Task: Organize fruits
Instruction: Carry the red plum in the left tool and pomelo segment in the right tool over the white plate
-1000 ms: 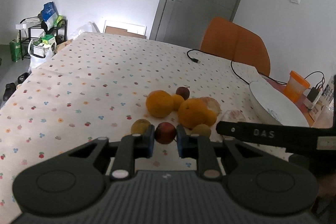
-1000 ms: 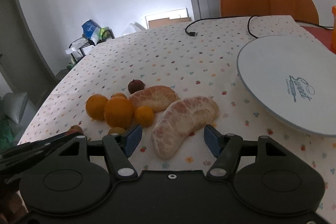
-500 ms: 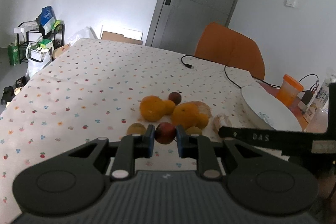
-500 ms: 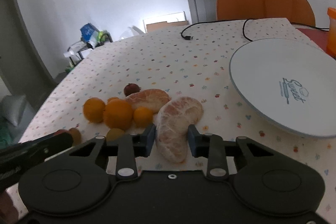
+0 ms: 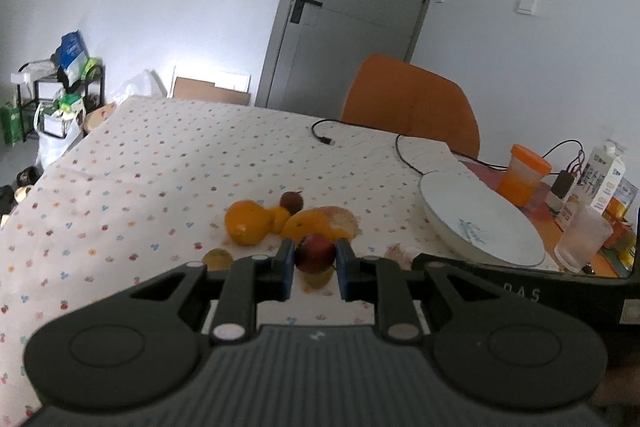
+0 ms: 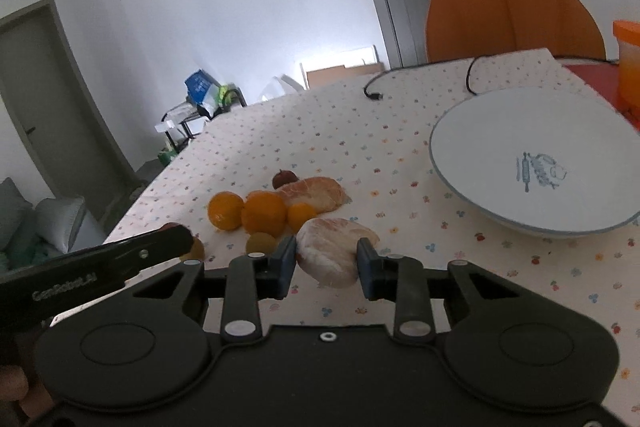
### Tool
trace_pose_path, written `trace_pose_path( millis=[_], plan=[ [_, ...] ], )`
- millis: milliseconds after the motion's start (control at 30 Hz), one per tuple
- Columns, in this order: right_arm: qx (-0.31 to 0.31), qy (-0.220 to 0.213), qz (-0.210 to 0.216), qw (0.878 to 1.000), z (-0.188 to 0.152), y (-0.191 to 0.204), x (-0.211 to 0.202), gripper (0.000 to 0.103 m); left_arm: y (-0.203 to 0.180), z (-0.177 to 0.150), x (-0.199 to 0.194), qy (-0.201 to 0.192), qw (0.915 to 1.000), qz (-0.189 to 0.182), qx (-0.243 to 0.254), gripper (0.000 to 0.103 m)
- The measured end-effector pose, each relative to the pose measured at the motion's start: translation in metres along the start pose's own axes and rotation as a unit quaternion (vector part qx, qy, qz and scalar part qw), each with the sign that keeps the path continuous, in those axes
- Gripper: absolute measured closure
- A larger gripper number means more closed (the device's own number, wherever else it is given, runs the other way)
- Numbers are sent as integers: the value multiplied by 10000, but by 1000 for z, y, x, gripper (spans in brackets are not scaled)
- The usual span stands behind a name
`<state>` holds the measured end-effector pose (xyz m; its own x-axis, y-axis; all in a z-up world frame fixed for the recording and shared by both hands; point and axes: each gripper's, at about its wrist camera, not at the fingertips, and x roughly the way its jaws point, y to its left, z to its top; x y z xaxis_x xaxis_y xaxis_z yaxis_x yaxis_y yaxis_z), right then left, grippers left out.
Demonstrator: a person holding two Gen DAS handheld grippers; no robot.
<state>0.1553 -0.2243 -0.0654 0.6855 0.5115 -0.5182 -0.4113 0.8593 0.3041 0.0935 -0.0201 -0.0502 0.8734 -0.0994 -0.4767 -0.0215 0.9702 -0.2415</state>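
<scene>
Fruit pile (image 6: 276, 207) left of plate (image 6: 480, 195) — chair (image 6: 512, 15) behind.

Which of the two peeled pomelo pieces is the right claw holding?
The nearer peeled piece, clamped in the right claw and raised off the cloth. The other peeled piece lies farther back on the tablecloth, against the oranges.

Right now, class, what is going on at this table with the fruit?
A person is sorting fruit with two handheld grippers. The left gripper is shut on a small red fruit, held above the tablecloth. The right gripper is shut on a peeled citrus piece. The oranges, a second peeled piece and a few small fruits lie in a cluster on the cloth. The white plate to the right holds no fruit yet.
</scene>
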Motion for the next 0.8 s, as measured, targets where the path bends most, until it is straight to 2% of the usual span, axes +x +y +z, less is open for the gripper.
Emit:
trace_pose_path(
  millis=[267, 800],
  plan=[
    [9, -283, 122, 9995, 5, -6, -19, 73, -14, 6, -3, -92, 9999, -51, 99, 83],
    [97, -850, -337, 9958, 26, -45, -51, 73, -63, 20, 19, -154, 9981, -474, 358, 83]
  ],
)
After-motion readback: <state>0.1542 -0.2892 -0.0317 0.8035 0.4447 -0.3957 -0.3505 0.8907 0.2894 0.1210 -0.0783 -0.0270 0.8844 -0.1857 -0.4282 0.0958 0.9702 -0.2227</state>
